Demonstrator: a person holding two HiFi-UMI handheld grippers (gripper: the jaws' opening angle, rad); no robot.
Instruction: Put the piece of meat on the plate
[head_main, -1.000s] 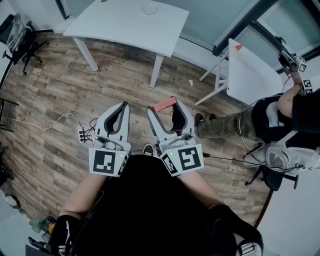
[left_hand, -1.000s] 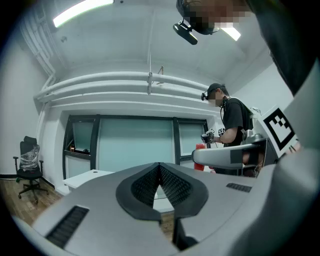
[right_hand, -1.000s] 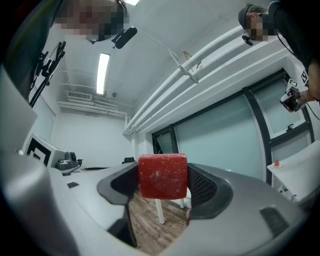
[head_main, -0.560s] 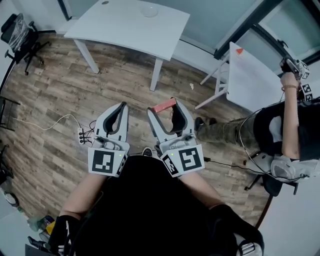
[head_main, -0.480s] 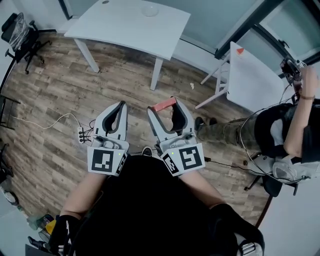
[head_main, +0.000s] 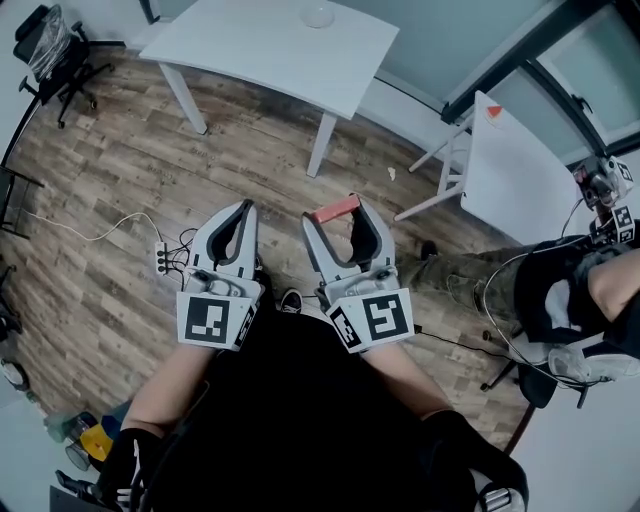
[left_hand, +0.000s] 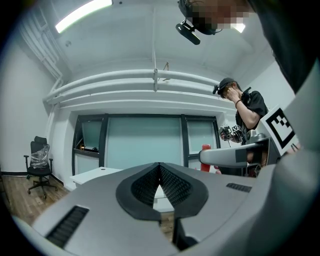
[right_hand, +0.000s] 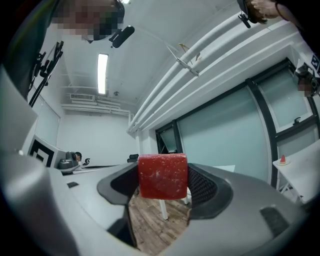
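A red block of meat (right_hand: 162, 176) sits clamped between the tips of my right gripper (head_main: 335, 211), held at chest height and well short of the white table (head_main: 250, 55). The same meat (head_main: 333, 209) shows as a red bar across the jaw tips in the head view. A small clear plate (head_main: 318, 16) rests on the far part of that table. My left gripper (head_main: 246, 207) hangs beside the right one, its jaws pressed together with nothing in them; its dark pads (left_hand: 170, 187) meet in the left gripper view.
Wood plank floor (head_main: 120, 160) lies between me and the table. A power strip with cables (head_main: 165, 262) is on the floor at left. Another white table (head_main: 510, 165) and a seated person (head_main: 560, 280) with grippers are at right. A black chair (head_main: 50, 50) stands far left.
My view has shifted slightly toward the white table; both grippers keep their pose with the meat still held. The person at right has lowered an arm.
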